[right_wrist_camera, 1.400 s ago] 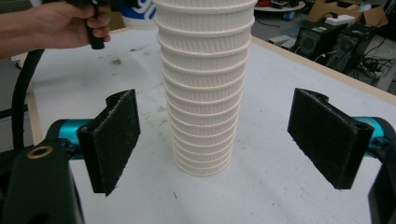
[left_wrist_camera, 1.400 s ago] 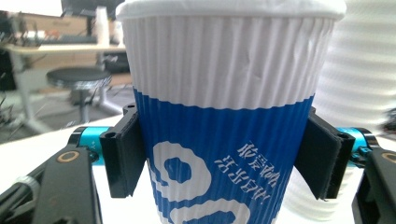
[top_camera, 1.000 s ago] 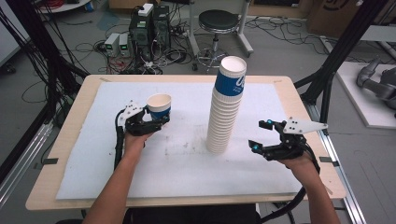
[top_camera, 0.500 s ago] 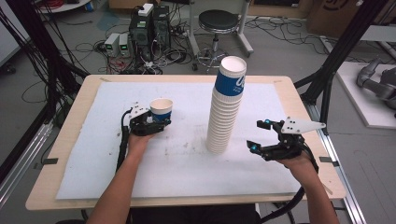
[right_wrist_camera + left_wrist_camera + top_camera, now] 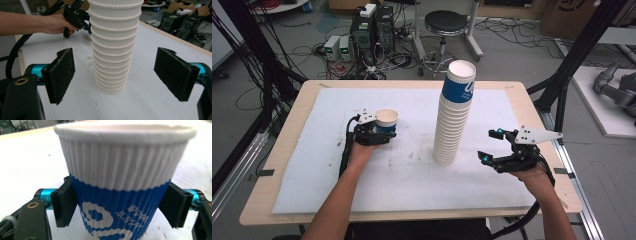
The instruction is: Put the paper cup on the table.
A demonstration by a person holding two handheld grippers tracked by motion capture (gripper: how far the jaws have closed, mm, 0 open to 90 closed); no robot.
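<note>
A single paper cup (image 5: 387, 119), white ribbed above and blue with white print below, stands upright between the pads of my left gripper (image 5: 383, 133) at the left middle of the white mat. In the left gripper view the cup (image 5: 122, 165) looms close, and my left gripper (image 5: 120, 205) is shut on its blue band, both pads touching. A tall stack of the same cups (image 5: 453, 120) rises from the mat's middle, leaning slightly. To its right my right gripper (image 5: 490, 145) is open and holds nothing. In the right gripper view the stack (image 5: 113, 50) stands just beyond the wide-apart pads of my right gripper (image 5: 118, 75).
The white mat (image 5: 412, 175) covers a wooden table (image 5: 532, 107). Behind the table's far edge, on the floor, stand computer cases (image 5: 372, 27), a stool (image 5: 446, 22) and loose cables. Black frame posts (image 5: 579, 50) rise at both sides.
My left gripper has brought the cup a little lower and nearer to the person. My right gripper has edged slightly left toward the stack.
</note>
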